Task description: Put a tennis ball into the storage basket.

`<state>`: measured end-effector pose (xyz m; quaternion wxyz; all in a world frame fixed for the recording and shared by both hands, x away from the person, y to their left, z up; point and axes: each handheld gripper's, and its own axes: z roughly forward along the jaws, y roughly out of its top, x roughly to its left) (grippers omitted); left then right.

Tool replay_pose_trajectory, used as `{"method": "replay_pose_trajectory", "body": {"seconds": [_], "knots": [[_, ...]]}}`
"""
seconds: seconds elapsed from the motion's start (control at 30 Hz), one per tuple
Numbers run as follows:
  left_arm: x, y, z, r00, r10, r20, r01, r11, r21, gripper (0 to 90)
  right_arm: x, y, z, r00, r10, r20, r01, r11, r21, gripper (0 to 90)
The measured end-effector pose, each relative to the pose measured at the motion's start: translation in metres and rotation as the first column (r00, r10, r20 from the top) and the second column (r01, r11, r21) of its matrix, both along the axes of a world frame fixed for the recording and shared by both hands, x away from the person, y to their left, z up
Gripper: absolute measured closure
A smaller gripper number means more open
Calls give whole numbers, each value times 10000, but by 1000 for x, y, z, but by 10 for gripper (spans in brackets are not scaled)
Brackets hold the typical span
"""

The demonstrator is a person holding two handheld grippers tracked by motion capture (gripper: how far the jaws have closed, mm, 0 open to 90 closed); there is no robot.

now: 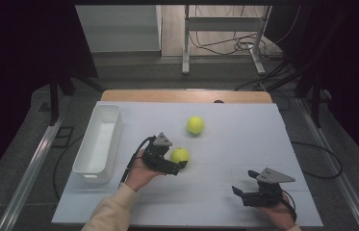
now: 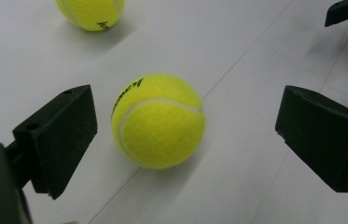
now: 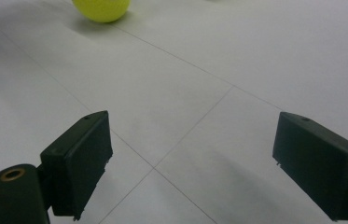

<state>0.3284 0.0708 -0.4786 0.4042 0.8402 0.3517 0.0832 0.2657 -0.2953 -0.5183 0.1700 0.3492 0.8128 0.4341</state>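
So far nothing binned: long white plastic bin (image 1: 97,143) at left of the high view holds no ball. Both fuzzy yellow tennis balls sit on the white table, far one (image 1: 195,125) upper centre, near one (image 1: 180,155) mid-frame. Left gripper (image 1: 179,167) jaws wide, straddling the near ball, no contact. Right gripper (image 1: 244,182) lower right, wide open, holding nothing.

Your high view is dim and dark-edged around the evenly lit white table (image 1: 225,139), soft shadows under the tennis ball (image 2: 158,120), close jaws slightly blurred, perhaps mild edge distortion, no strong glare.
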Motion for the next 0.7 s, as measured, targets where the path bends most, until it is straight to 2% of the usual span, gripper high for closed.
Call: {"method": "replay_pose_trajectory", "body": {"seconds": [0.6, 0.7], "knots": [[22, -13, -19, 9986, 220, -487, -200, 9989, 413, 63, 0, -1, 0, 10000, -12, 18, 12, 10000, 12, 121], [24, -16, -23, 9982, 165, -581, -129, 9981, 610, 63, 1, -1, 0, 10000, -25, -11, 25, 10000, -15, 120]]}}
